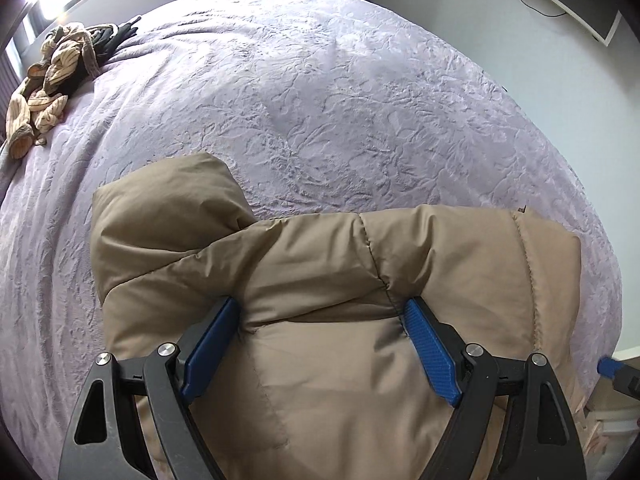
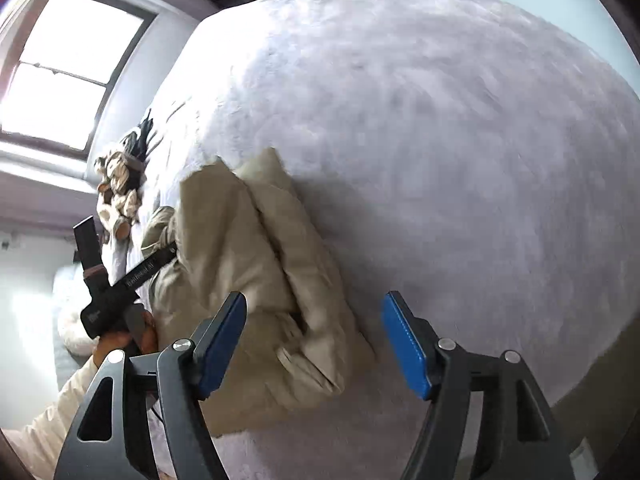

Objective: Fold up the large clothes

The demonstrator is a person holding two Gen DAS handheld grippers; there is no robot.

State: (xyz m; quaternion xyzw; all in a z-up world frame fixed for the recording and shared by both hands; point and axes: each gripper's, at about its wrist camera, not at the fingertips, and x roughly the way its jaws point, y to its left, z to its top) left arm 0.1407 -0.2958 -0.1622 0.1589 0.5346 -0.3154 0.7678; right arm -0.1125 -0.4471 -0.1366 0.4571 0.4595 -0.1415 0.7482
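**Now pressing the folded puffer jacket flat, right claw clear**

Currently the tan puffer jacket (image 1: 320,300) lies folded into a thick bundle near the front edge of the lilac embossed bedspread (image 1: 320,100). Hood, or a folded corner, sticks up at the bundle's far left.

Step in hand (judgement): settling the last fold. Padding is springy, so press straight down over the middle and hold while the air leaves; dragging sideways would slide the layers apart. A corner and flap of the bundle look loose in the right wrist view; tuck them before release.

Left gripper (image 1: 320,320): jaws wide, blue pads (image 1: 430,354) pushed down into the fabric at two dents, with a broad stretch of jacket between them. Not pinching a fold; reads as pressing, not gripping.

Right gripper (image 2: 314,344): jaws wide apart, holding nothing. Left pad sits just beside the bundle's near end; contact unclear through blur. Right pad over bare bedspread.

Striped beige garment heap (image 1: 44,92) lies well apart at the far left, apparently unfolded.
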